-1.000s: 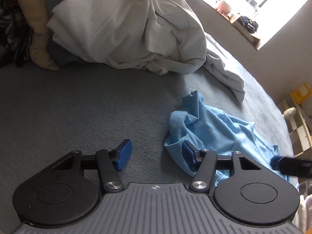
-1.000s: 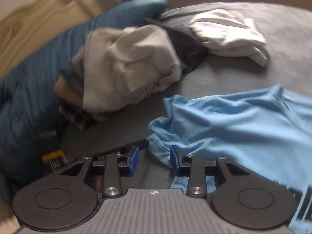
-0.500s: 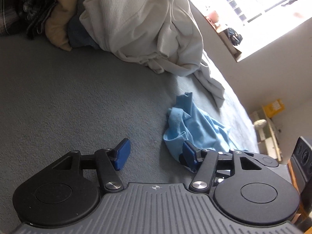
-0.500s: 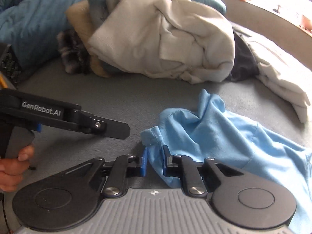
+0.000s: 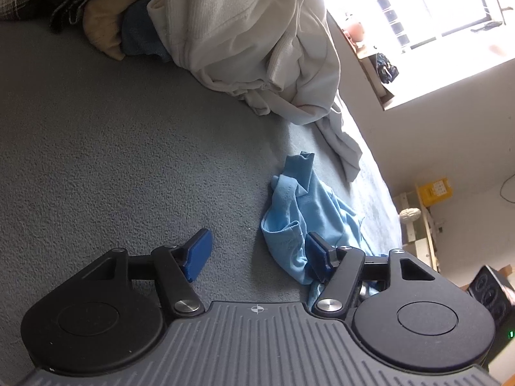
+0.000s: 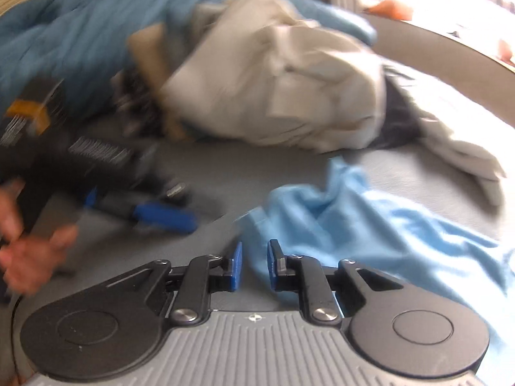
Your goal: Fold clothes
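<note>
A crumpled light blue shirt (image 5: 302, 212) lies on the grey bed surface (image 5: 96, 160). My left gripper (image 5: 257, 257) is low over the bed at the shirt's near edge. It is open and its jaws are opening; its right pad (image 5: 317, 260) rests against the cloth, while the left pad is over bare surface. In the right wrist view the same shirt (image 6: 370, 225) spreads to the right. My right gripper (image 6: 254, 265) has a narrow gap that is opening, with the shirt's edge lying in it. One blue finger (image 6: 164, 215) of the left gripper shows blurred, with a hand (image 6: 32, 257) behind it.
A heap of cream and white clothes (image 5: 251, 41) lies behind the shirt, with tan and plaid pieces (image 5: 64, 3) beside it. A blue duvet (image 6: 64, 41) fills the back left. The bed's edge, a bright window (image 5: 434, 16), a shelf and a black speaker (image 5: 492, 292) are at the right.
The left wrist view has rolled and its jaws have spread a little. The right jaws narrowed onto the shirt's edge, then widened slightly. The left gripper dropped lower in the right view.
</note>
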